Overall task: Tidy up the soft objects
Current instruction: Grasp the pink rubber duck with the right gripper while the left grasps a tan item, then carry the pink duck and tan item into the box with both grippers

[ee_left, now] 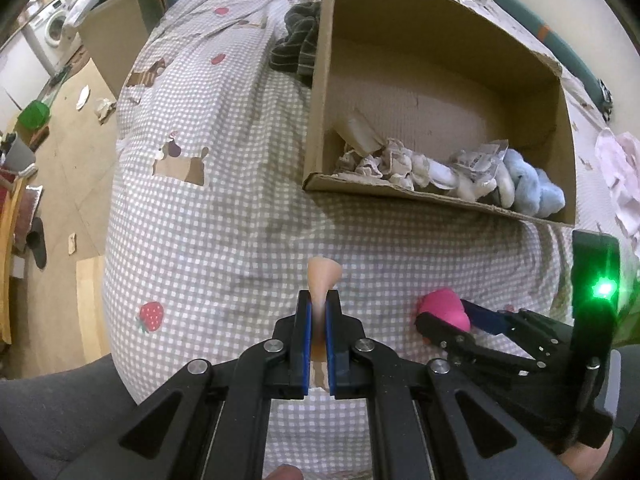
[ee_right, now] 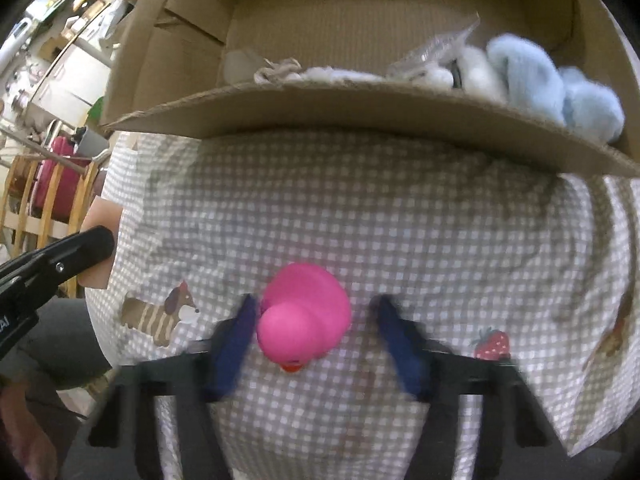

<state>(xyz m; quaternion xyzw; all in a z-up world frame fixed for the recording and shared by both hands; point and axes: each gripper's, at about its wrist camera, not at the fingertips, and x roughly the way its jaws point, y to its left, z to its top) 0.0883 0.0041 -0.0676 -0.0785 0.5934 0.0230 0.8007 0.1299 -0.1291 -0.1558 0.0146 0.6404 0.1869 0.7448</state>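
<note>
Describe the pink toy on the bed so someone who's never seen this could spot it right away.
Start at the big cardboard box on the checked bedsheet. On the sheet just in front of its near wall lies the pink rubber duck, between the blue pads of the right hand-held gripper. It is the only hot-pink thing there, with a red-orange beak.

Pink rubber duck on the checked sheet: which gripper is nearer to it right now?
Right. The right gripper straddles the pink rubber duck, one finger on each side, not visibly clamped. The left gripper is off to the duck's left, shut on a peach-coloured soft piece.
</note>
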